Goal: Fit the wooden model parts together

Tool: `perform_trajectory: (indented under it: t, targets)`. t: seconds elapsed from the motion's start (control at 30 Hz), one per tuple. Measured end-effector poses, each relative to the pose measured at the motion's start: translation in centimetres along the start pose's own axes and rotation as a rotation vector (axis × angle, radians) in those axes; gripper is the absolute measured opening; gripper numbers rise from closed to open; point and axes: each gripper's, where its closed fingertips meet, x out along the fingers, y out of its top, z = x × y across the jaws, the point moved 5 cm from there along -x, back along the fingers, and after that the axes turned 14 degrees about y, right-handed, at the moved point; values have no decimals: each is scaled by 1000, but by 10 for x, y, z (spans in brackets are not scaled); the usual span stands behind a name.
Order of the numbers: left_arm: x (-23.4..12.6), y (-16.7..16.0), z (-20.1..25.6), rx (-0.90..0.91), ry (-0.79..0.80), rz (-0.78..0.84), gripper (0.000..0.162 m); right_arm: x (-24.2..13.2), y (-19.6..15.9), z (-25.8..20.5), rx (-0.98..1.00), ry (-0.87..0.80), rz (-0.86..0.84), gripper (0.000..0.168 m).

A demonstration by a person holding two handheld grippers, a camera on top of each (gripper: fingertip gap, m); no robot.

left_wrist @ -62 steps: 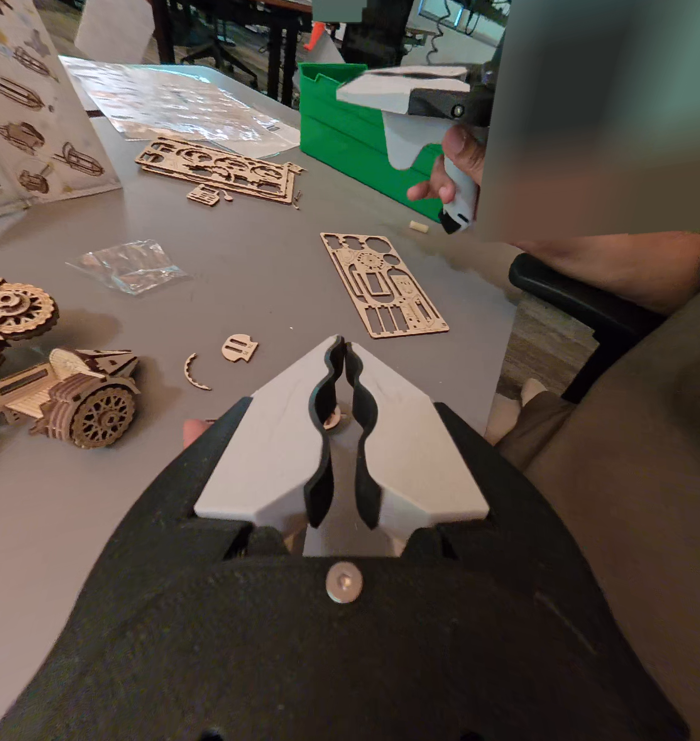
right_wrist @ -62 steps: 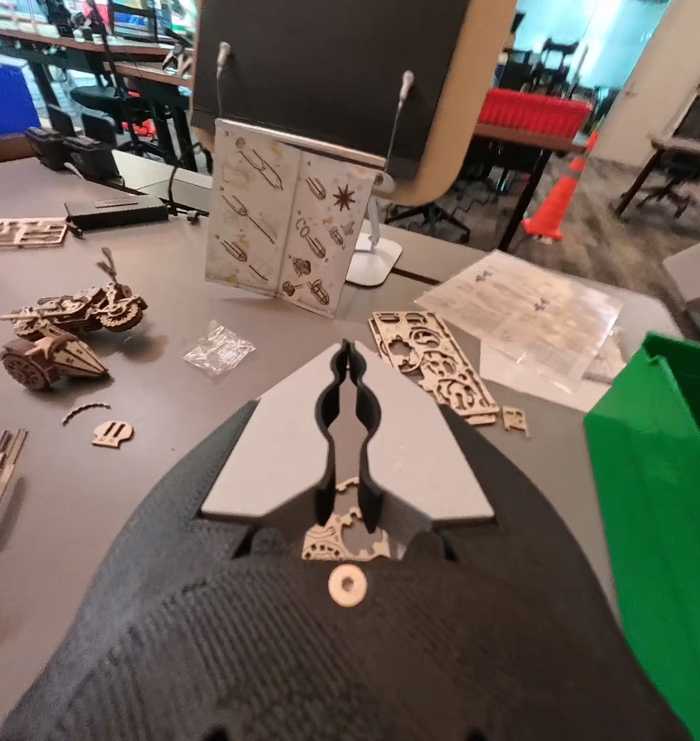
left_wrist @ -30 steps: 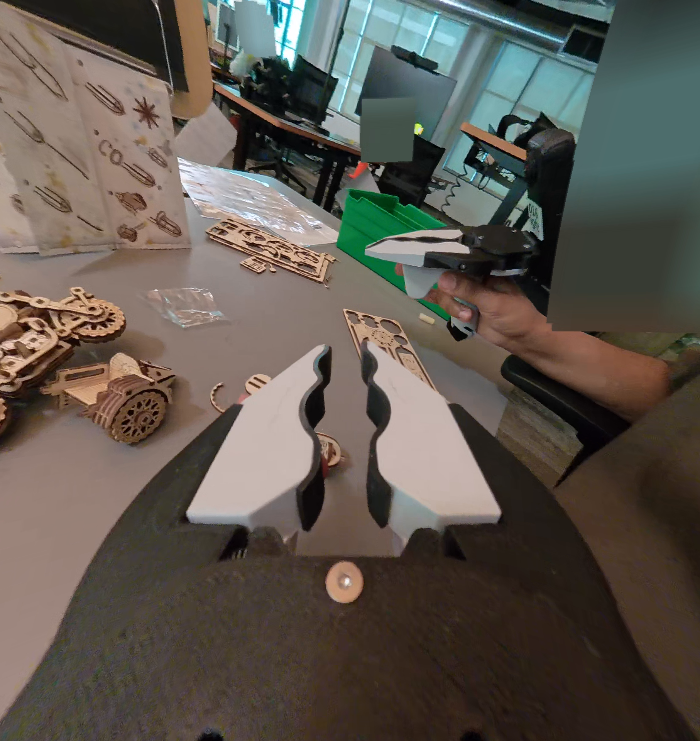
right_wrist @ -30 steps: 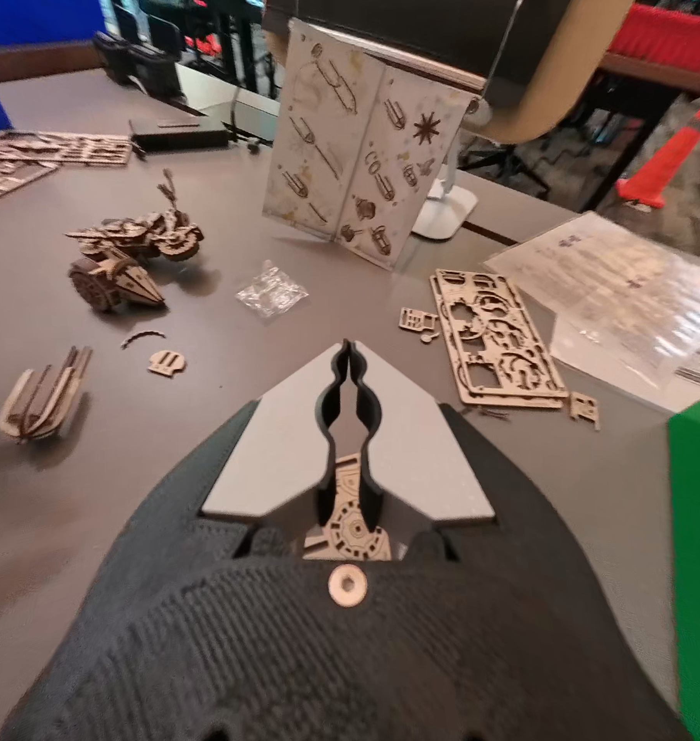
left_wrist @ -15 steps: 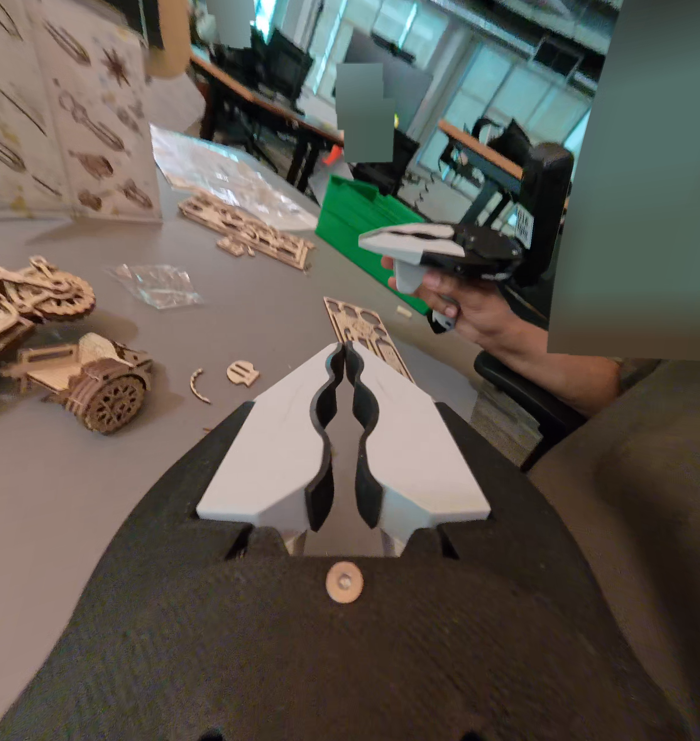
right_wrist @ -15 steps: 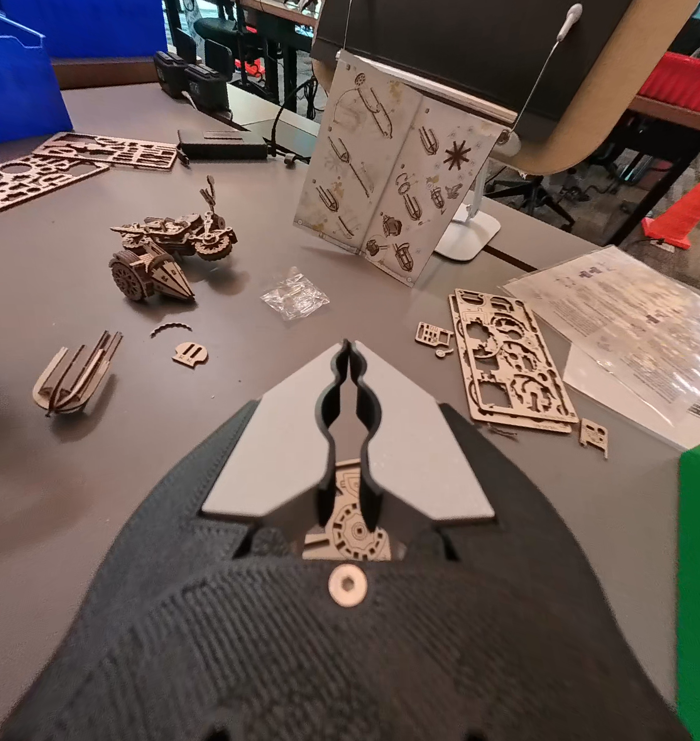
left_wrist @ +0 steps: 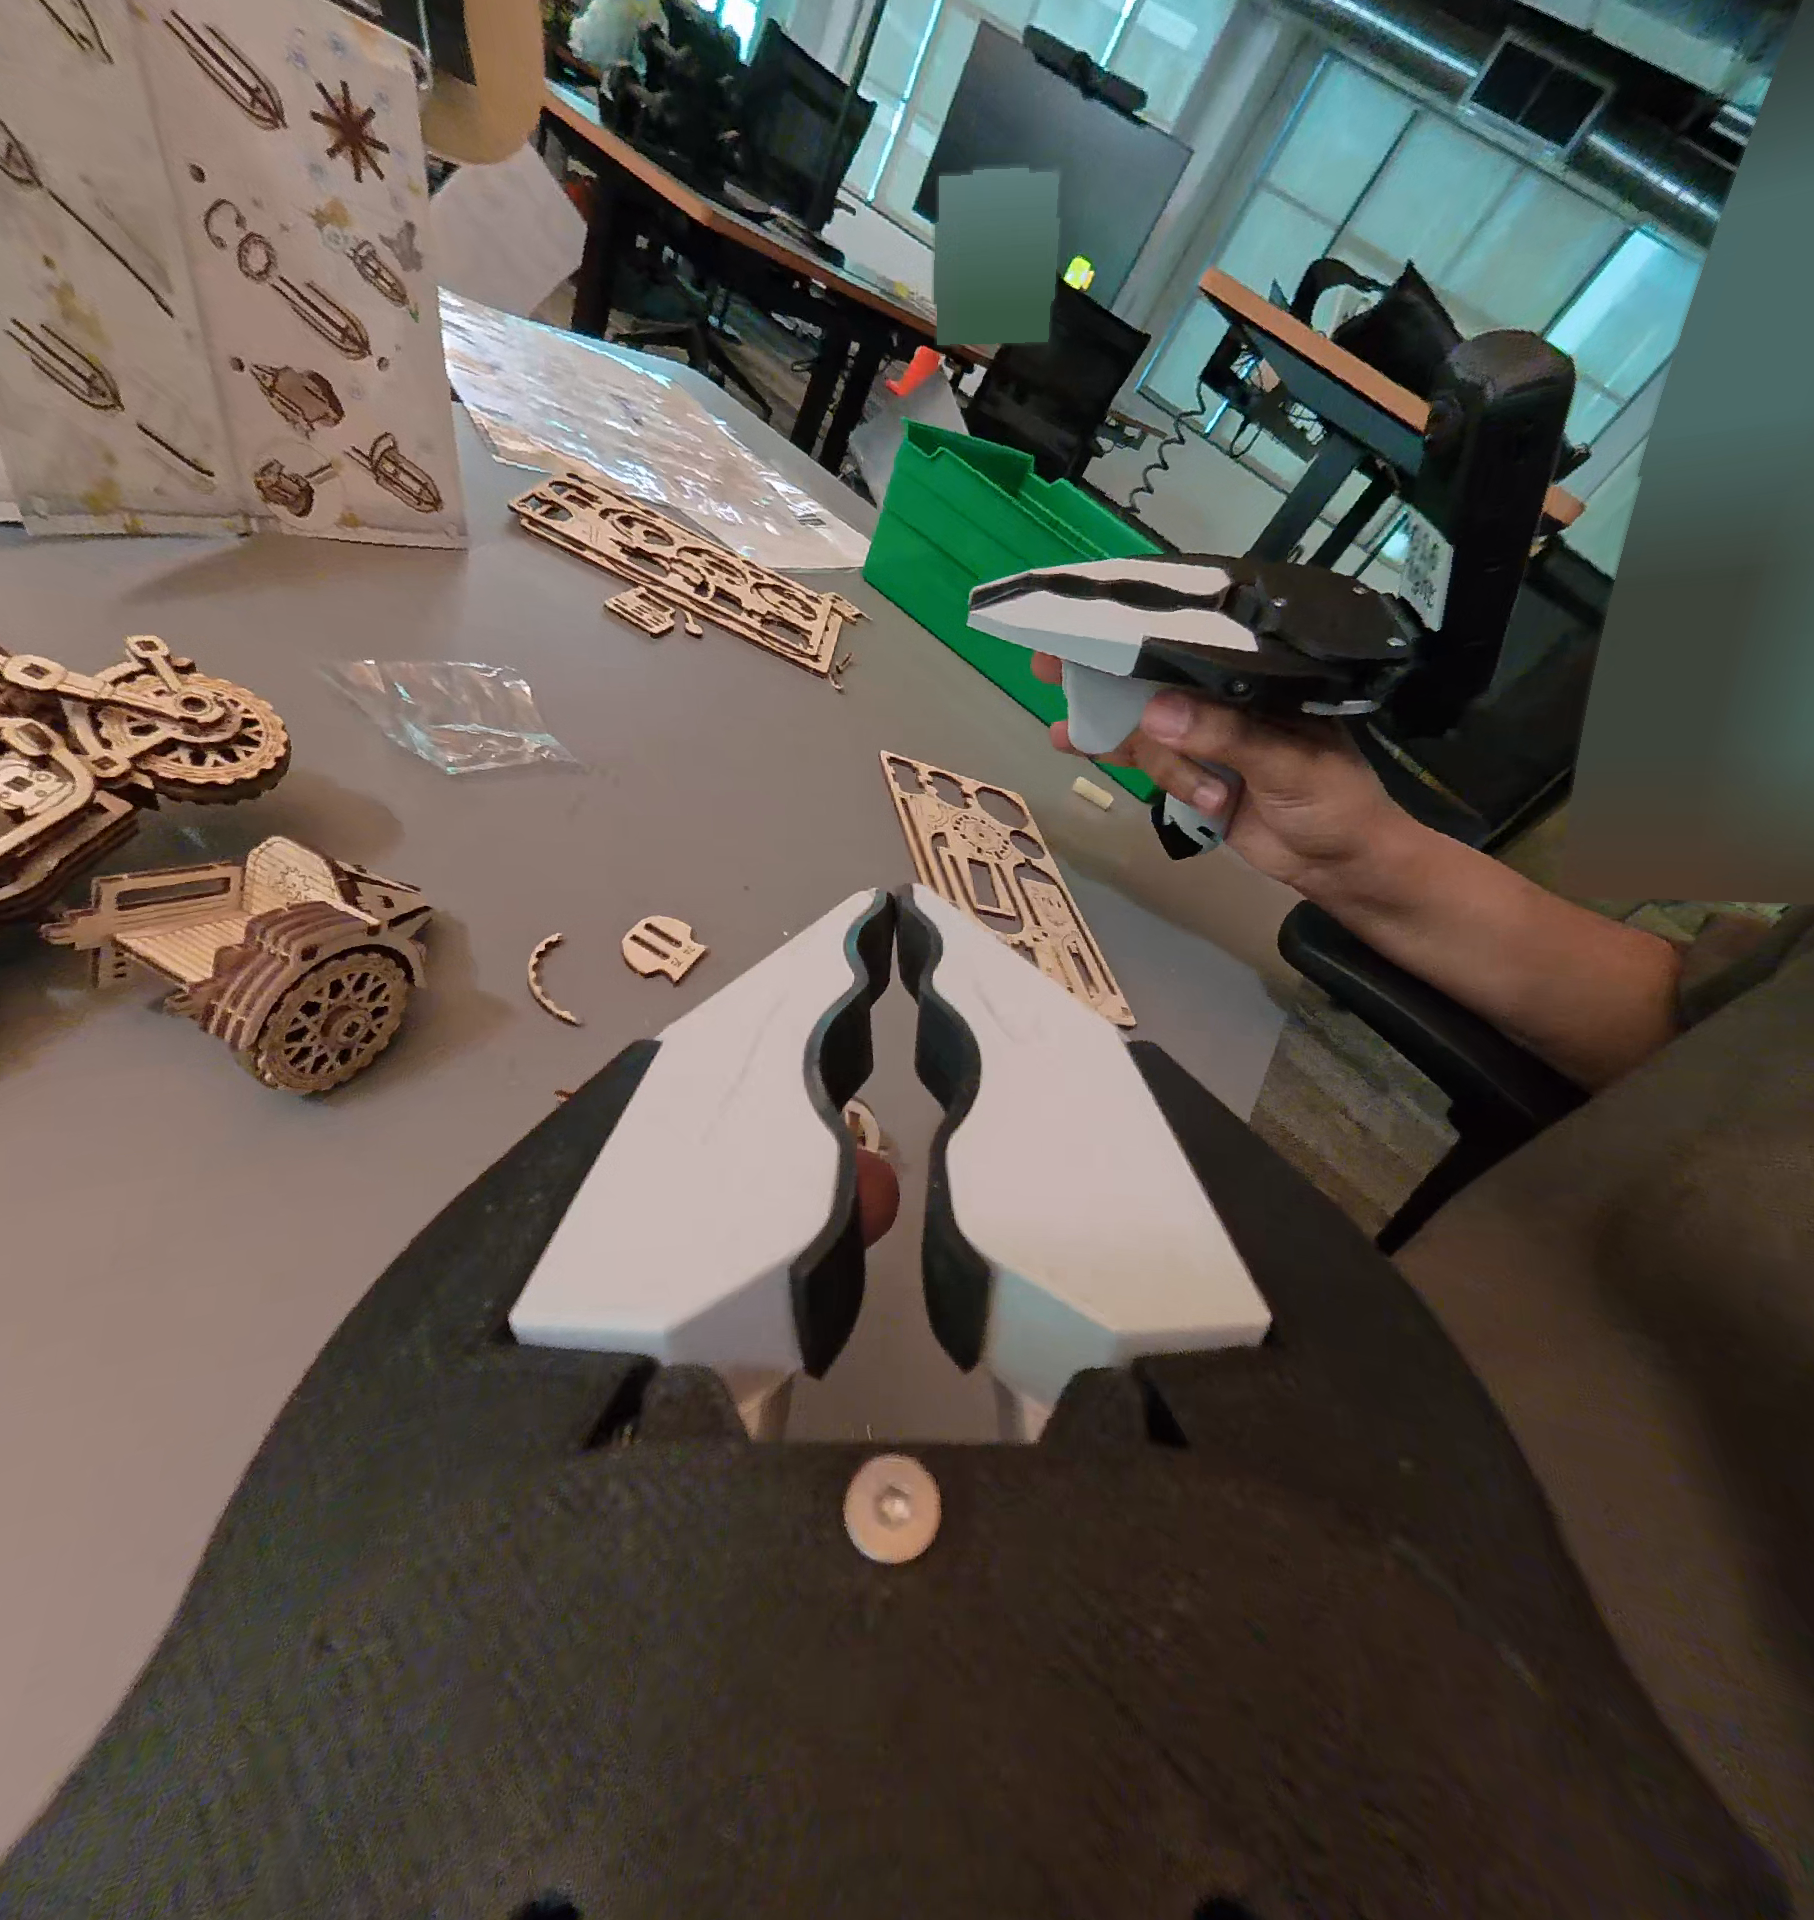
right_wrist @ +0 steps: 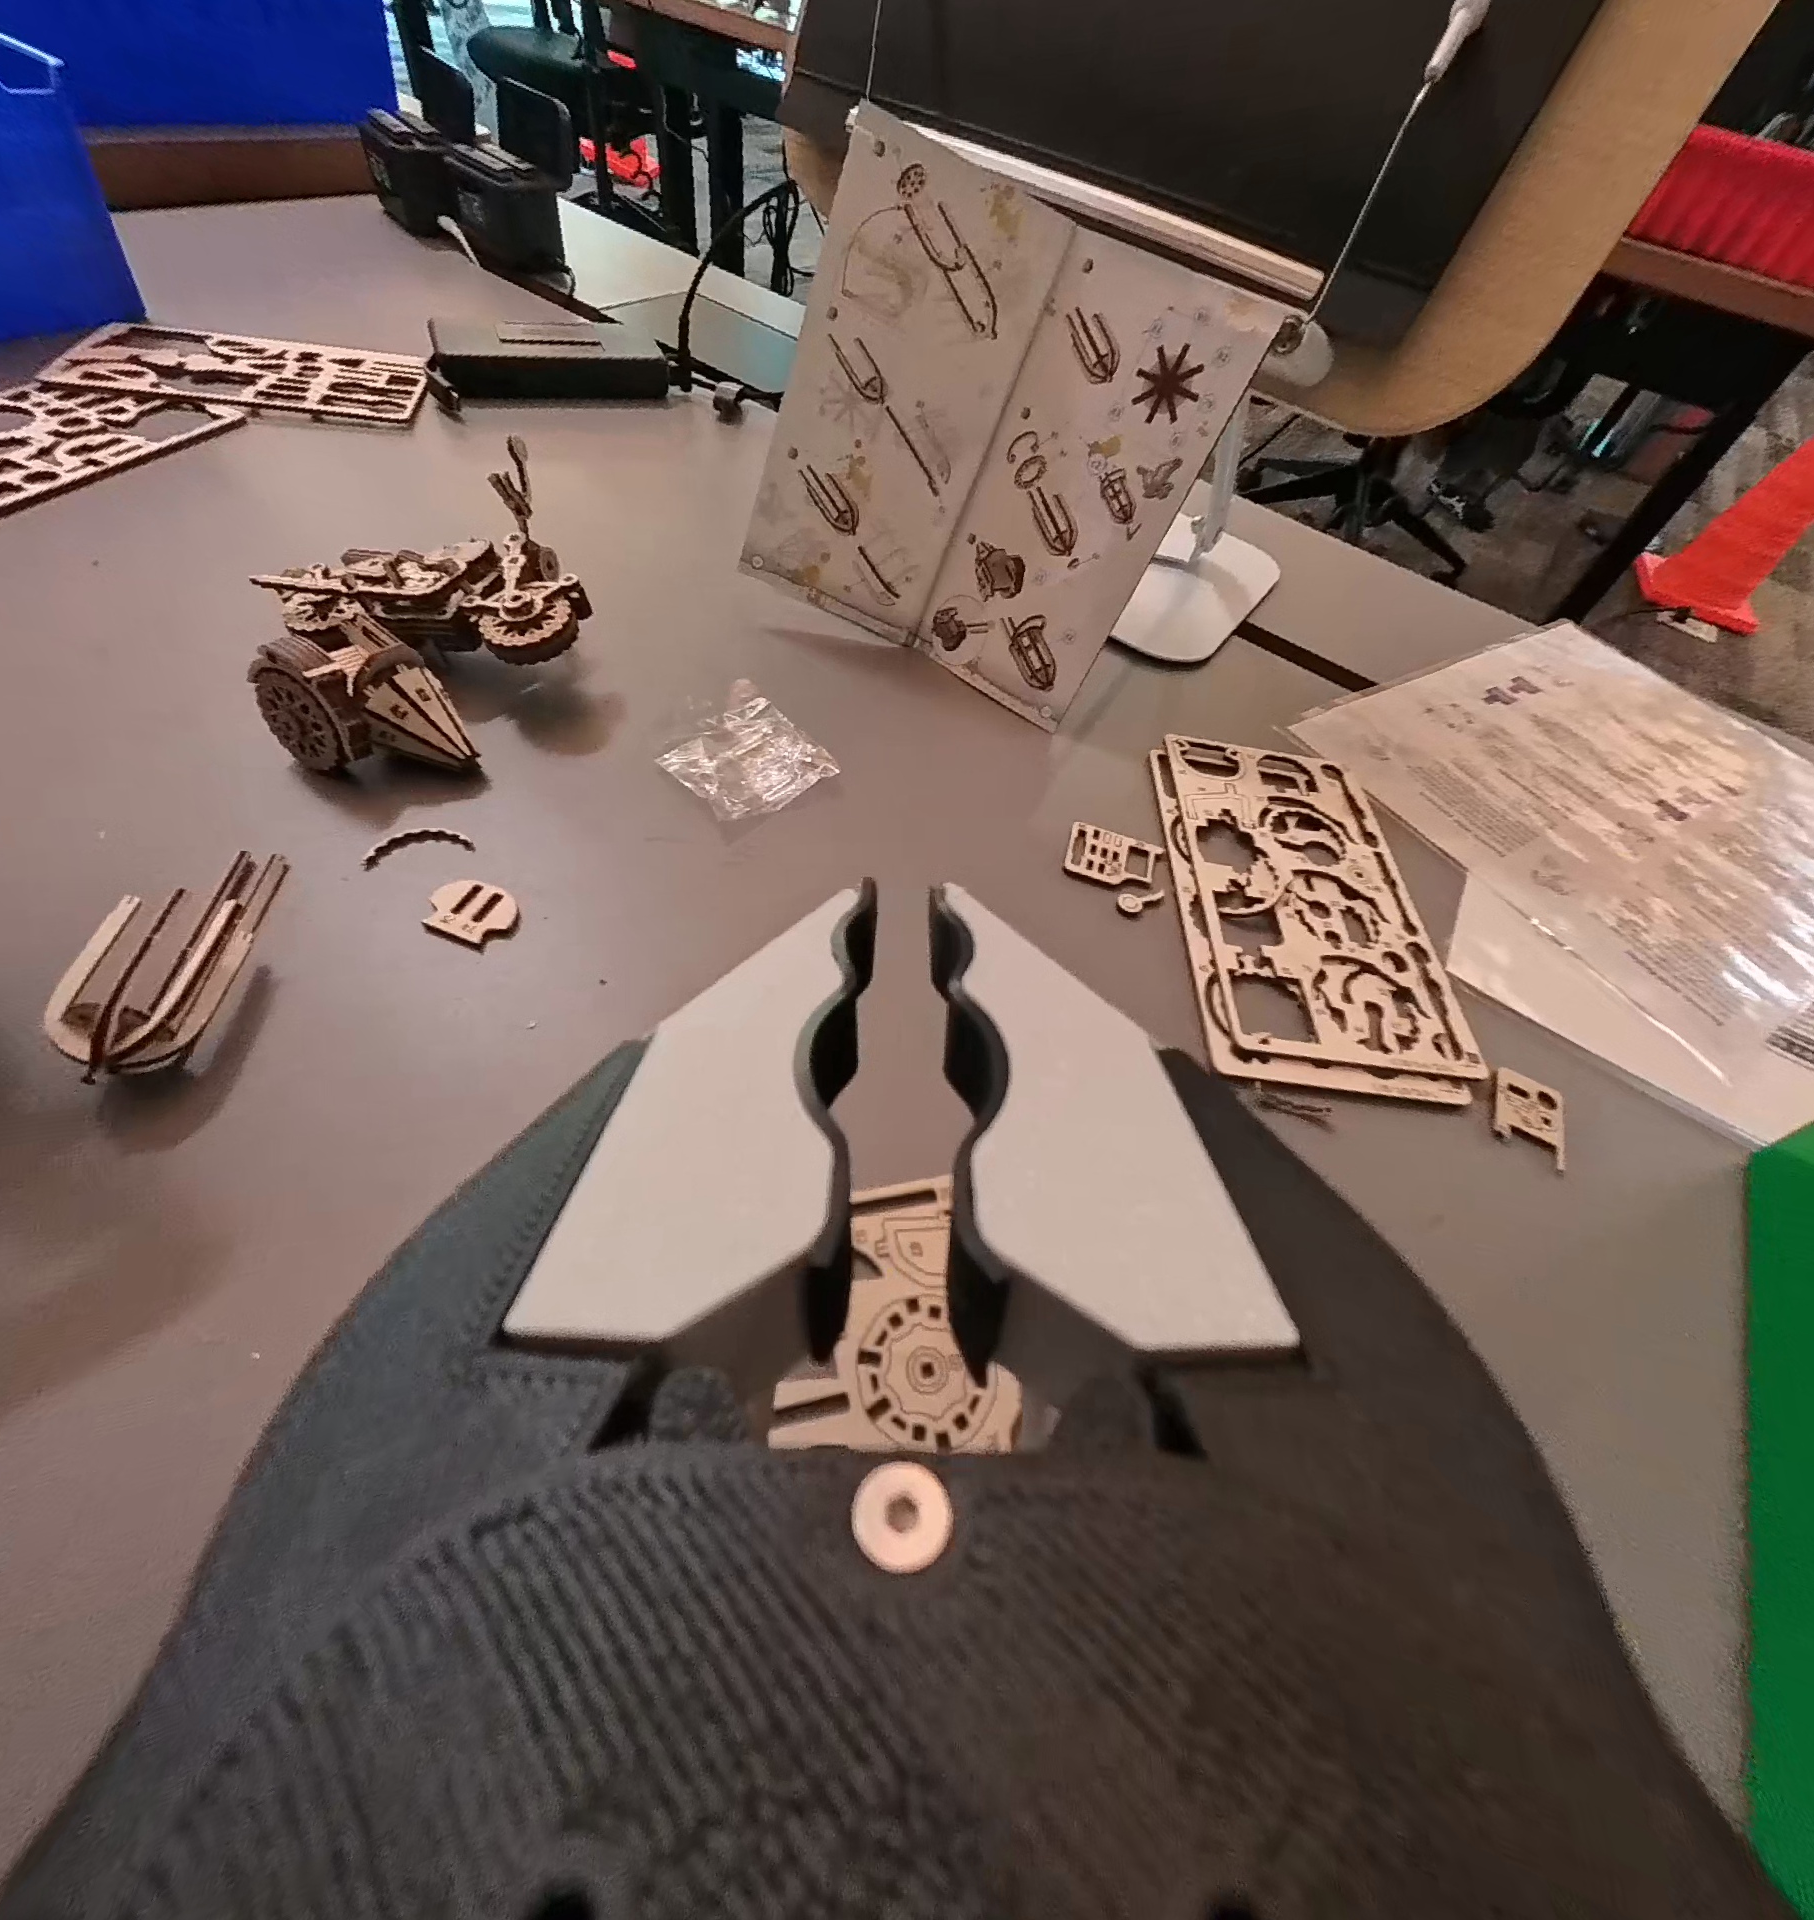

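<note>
Beside the sidecar model (right_wrist: 363,696), neither gripper holds anything: left gripper (left_wrist: 895,906) closed, right gripper (right_wrist: 901,896) slightly parted; grasp loose parts edgewise.

Print is borne by the laminated sheet (right_wrist: 1630,831) right of the right tool (right_wrist: 901,902) and a sticker (left_wrist: 1428,566) behind it; none is reproduced.

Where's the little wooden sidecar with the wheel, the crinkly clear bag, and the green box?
wooden sidecar (left_wrist: 259,961): left wrist view, on its ribbed body above the wheel.
clear bag (right_wrist: 745,756): right wrist view, on the middle of the crumpled plastic.
green box (left_wrist: 970,540): left wrist view, on its near side wall.
</note>
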Motion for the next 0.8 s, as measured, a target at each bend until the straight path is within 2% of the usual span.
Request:
perform_trajectory:
  t: [0.13,0.8]
  targets:
    - [-1,0,2,-31,-52,-7,0,3,-1,-6,9,41,-6,6]
    - [4,-7,1,-47,-76,-66,0,8,-7,-9,75,116,-19,4]
